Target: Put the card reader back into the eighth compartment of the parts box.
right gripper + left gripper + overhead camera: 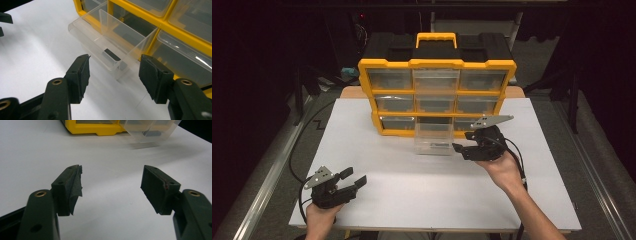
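Clear drawer (110, 47) pulled out, black piece (112, 54) inside | right claw (113, 75) released | left claw (111, 188) released

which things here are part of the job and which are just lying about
In the job: clear drawer pulled out of the yellow organizer; right tool, open beside the drawer.

Lying about: left tool, open, apart; closed drawers; white table.

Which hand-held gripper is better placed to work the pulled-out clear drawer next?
Right. The right hand-held gripper sits open right beside the clear drawer of the yellow organizer; the left hand-held gripper is open near the table's front edge.
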### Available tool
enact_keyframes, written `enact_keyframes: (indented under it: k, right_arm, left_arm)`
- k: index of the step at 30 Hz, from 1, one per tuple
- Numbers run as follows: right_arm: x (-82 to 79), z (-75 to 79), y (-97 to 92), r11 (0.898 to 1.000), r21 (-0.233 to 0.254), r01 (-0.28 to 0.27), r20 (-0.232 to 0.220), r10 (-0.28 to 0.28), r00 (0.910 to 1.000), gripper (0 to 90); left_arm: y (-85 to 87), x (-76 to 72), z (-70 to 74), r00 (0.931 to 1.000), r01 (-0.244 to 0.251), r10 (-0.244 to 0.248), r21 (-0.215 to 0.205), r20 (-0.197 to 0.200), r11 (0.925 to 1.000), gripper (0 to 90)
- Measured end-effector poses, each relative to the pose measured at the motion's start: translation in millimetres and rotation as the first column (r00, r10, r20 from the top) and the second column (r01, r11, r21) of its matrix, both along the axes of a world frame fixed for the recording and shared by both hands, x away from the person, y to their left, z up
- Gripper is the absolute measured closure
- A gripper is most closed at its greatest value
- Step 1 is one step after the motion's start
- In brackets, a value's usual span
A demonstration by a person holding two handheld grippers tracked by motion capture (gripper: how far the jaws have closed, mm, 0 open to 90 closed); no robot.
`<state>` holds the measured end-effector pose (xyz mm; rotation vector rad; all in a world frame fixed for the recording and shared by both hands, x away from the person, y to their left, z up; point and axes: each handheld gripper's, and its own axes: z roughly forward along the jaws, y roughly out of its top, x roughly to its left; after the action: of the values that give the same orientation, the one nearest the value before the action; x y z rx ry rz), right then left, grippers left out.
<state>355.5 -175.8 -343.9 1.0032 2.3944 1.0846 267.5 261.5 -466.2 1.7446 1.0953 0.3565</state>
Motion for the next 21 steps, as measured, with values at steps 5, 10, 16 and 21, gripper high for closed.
enact_keyframes:
  k: [5,10,16,21]
  right_arm:
    - [-4.4,-3.8,-6.9,1.000,0.007,0.007,0.012,-0.007,0.9999,41.4]
    - [-8.2,-6.4,-11.4,1.000,0.019,0.011,0.020,-0.011,0.9997,40.9]
    - [-11.7,-9.9,-16.3,0.999,0.027,0.017,0.019,-0.017,0.9997,40.3]
    - [-15.8,-13.5,-23.3,0.999,0.042,0.027,0.023,-0.028,0.9993,40.1]
  left_arm:
    - [0.5,-0.2,0.1,1.0000,-0.002,0.002,-0.001,0.000,1.0000,33.3]
    - [0.4,-0.1,0.0,1.0000,-0.001,0.001,0.000,0.000,1.0000,33.3]
    - [0.6,-0.3,0.2,1.0000,-0.002,0.002,-0.001,-0.002,1.0000,33.3]
    - [0.8,-0.1,0.1,1.0000,-0.002,0.002,-0.004,-0.001,1.0000,33.3]
